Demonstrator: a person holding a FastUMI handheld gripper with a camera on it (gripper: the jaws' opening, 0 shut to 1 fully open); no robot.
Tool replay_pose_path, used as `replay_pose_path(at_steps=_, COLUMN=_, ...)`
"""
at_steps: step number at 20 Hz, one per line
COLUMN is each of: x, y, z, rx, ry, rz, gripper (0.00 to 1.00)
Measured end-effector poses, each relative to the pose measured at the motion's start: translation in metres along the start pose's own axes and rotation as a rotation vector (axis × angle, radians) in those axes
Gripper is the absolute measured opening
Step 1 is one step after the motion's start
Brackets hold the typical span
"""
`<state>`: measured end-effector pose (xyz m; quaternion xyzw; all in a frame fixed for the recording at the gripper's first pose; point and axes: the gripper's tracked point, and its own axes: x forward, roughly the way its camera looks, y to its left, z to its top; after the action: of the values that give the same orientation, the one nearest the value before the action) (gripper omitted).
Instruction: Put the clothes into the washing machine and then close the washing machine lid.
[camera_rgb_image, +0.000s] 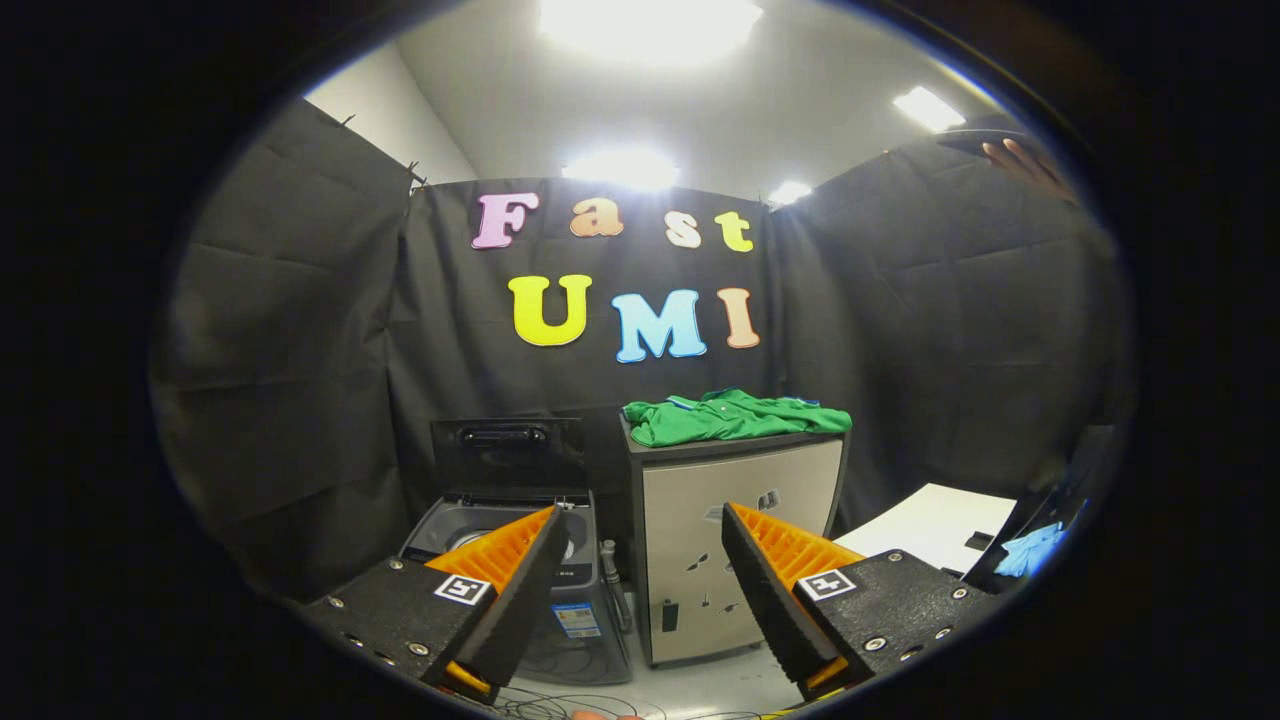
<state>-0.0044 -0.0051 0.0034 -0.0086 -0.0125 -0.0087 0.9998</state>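
A green garment (735, 416) lies crumpled on top of a pale cabinet (740, 530), well beyond my fingers. Left of the cabinet stands a small grey top-loading washing machine (470, 525) with its dark lid (508, 452) raised upright at the back; my left finger covers part of its opening. My gripper (645, 525) is open, held some way back from both, with nothing between its fingers (515, 590).
A white table (935, 525) stands to the right of the cabinet, with something blue (1030, 550) at its far right end. Cables (600, 700) lie on the floor below the fingers. A hand (1030, 165) shows above the right booth wall.
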Motion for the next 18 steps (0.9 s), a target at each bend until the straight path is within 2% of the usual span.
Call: replay_pose_path(at_steps=18, x=0.015, y=0.013, z=-0.005, rx=-0.011, ry=0.010, rz=0.026, gripper=0.96)
